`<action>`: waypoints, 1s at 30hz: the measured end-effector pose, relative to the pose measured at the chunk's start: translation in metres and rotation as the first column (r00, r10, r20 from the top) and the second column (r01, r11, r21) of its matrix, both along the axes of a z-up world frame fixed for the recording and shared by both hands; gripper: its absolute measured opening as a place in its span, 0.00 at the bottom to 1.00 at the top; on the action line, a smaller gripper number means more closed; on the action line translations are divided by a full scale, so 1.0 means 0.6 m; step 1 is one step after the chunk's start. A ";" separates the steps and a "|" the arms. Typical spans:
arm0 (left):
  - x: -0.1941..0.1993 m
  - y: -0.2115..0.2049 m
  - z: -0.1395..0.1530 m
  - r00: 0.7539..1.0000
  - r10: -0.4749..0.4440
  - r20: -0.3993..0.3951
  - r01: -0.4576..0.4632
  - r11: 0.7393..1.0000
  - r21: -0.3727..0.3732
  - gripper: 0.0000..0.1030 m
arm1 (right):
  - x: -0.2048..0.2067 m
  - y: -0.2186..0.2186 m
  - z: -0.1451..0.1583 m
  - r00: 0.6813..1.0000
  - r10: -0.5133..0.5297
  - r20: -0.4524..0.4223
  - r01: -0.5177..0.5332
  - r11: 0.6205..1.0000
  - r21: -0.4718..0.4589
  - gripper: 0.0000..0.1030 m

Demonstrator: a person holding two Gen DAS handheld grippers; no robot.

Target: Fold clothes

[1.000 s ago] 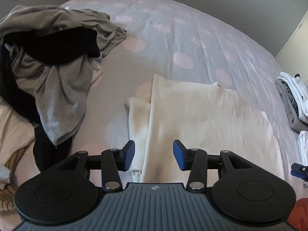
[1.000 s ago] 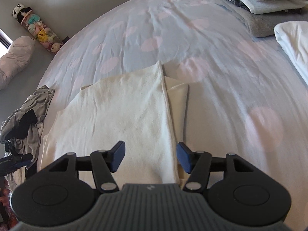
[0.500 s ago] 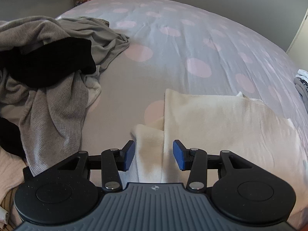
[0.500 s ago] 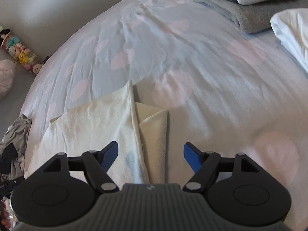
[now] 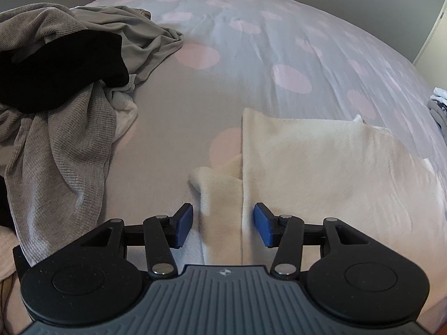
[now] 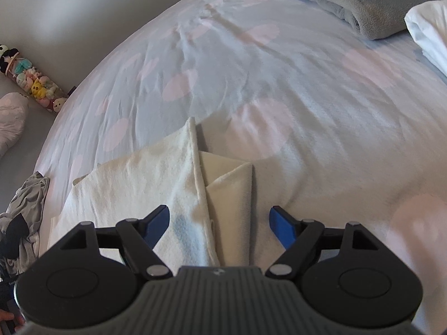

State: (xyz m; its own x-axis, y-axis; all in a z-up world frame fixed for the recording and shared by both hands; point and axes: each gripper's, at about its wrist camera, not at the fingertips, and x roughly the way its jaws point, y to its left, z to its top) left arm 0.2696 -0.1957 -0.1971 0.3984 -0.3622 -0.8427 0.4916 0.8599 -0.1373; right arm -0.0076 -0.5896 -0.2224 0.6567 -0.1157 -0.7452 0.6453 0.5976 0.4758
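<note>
1. The cream garment (image 5: 321, 167) lies flat on the bed (image 5: 251, 55), sleeves tucked under each side; both grippers hold nothing.
2. Left gripper (image 5: 223, 224), jaws apart, straddles the left edge; right gripper (image 6: 219, 224), jaws wide apart, straddles the right.
3. Judged best: pinch every layer at both near corners; lift evenly; fold away.

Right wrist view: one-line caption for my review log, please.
Open right gripper straddling the folded sleeve edge of a cream fleece garment on the pink-dotted bedspread, folded grey and white clothes stacked beyond.
</note>
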 end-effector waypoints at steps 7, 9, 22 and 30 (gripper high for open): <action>0.000 0.002 0.000 1.000 0.001 -0.003 -0.001 1.000 -0.005 0.45 | -0.004 -0.009 -0.007 1.000 -0.019 0.005 0.019 1.000 0.017 0.55; 0.000 0.002 0.000 1.000 0.002 -0.004 -0.002 1.000 -0.007 0.45 | -0.003 -0.007 -0.009 1.000 0.002 0.023 -0.003 0.999 0.039 0.46; -0.003 0.004 0.012 1.000 0.007 0.006 -0.007 1.000 -0.011 0.45 | -0.002 0.018 0.045 0.990 0.096 0.103 -0.097 0.995 0.007 0.18; -0.006 0.017 0.037 0.999 0.003 0.037 -0.001 0.999 -0.043 0.45 | 0.059 0.101 0.151 0.960 0.220 0.175 -0.227 0.974 0.020 0.14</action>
